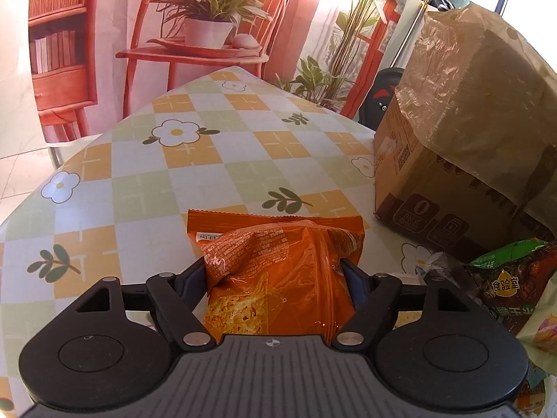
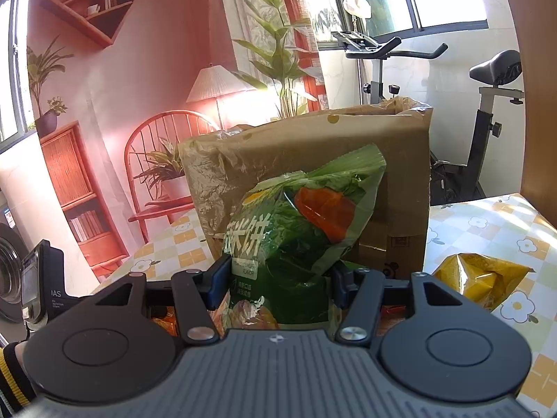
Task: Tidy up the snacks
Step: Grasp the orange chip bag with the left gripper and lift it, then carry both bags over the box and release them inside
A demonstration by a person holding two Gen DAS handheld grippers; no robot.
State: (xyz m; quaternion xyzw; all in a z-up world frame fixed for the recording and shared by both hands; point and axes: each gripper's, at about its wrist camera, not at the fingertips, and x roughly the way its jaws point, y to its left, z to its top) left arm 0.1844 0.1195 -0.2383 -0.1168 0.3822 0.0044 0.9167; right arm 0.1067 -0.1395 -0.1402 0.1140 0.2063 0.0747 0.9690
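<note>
An orange snack bag lies on the checked flower tablecloth. My left gripper has closed on the bag's near half; both pads press into the crumpled foil. In the right wrist view a green snack bag stands upright, with my right gripper shut on its lower part. It is held just in front of a tall cardboard box lined with a thin plastic bag. The same box stands at the right in the left wrist view.
Several more snack packs lie near the box: a dark green-and-brown one and a yellow one. A striped sleeve shows at the lower left. An exercise bike stands beyond the table, by a printed room backdrop.
</note>
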